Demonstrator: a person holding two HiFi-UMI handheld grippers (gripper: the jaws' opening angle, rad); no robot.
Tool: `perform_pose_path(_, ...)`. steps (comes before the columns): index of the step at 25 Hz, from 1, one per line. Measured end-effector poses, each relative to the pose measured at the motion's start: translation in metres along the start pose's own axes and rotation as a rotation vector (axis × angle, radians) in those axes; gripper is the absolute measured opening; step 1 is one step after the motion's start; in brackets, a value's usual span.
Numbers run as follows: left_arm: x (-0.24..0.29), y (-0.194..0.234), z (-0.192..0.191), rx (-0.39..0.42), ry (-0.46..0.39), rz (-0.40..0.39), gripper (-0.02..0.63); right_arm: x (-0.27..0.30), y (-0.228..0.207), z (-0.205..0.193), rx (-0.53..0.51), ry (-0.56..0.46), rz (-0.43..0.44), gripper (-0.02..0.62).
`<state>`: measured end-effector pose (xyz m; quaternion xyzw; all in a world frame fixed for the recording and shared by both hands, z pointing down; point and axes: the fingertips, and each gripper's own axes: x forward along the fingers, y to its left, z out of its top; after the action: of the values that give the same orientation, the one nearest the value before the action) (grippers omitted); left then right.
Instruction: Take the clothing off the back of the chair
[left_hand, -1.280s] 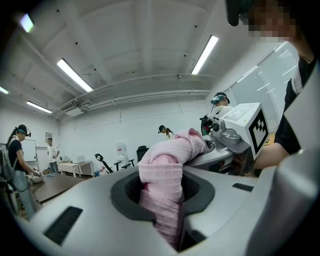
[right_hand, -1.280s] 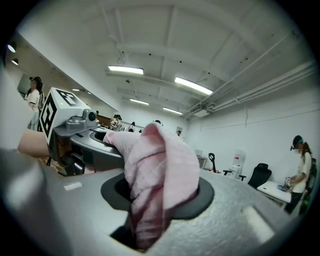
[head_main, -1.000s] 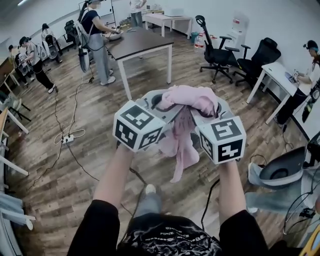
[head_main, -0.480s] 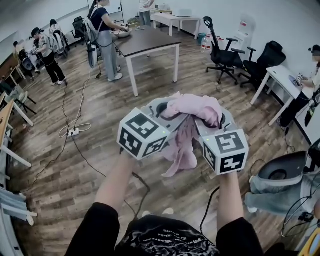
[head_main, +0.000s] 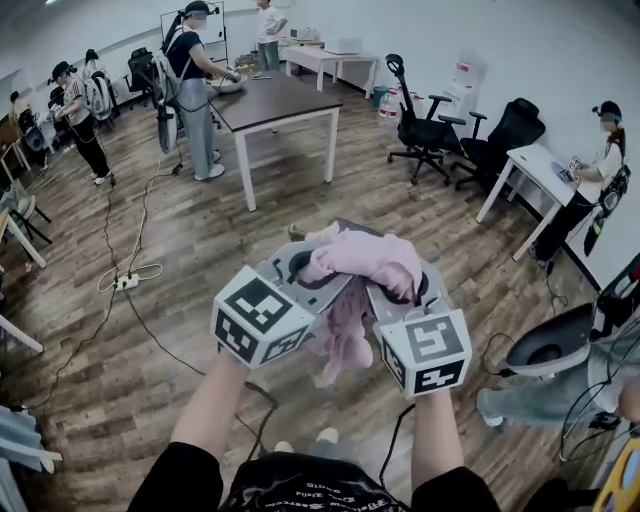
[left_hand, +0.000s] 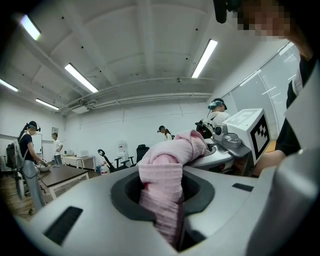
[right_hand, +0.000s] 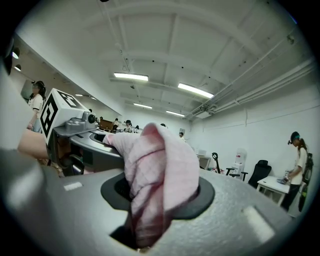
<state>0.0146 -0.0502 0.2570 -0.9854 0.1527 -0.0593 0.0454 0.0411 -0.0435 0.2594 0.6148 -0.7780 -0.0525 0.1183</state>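
Both grippers are level, side by side above the wooden floor (head_main: 180, 250), fingers narrowed and pinching the pink clothing (head_main: 362, 262). The left gripper (head_main: 300, 268) clamps one bunched end and the right gripper (head_main: 418, 288) the other. The cloth bridges them, with a fold hanging toward 6 o'clock. A dark bench (head_main: 280, 100) stands at 11 o'clock and office chairs (head_main: 425, 130) at 1 o'clock.

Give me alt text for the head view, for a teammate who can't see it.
The left gripper and right gripper each clamp a pink garment that hangs between them above a wooden floor. Beyond are a dark table, black office chairs and several people.
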Motion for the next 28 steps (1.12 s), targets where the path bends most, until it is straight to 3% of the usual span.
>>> perform_pose_path(7, -0.038, -0.022, -0.043, -0.047, 0.06, -0.068, 0.091, -0.014, 0.05, -0.032, 0.015, 0.099, 0.031, 0.155)
perform_pose_path(15, -0.07, -0.044, -0.091, -0.131, 0.071, -0.074, 0.091, -0.031, 0.094, -0.071, 0.064, 0.152, -0.03, 0.155)
perform_pose_path(28, -0.087, -0.043, -0.111, -0.169, 0.073, -0.051, 0.087, -0.03, 0.116, -0.085, 0.079, 0.168, -0.097, 0.149)
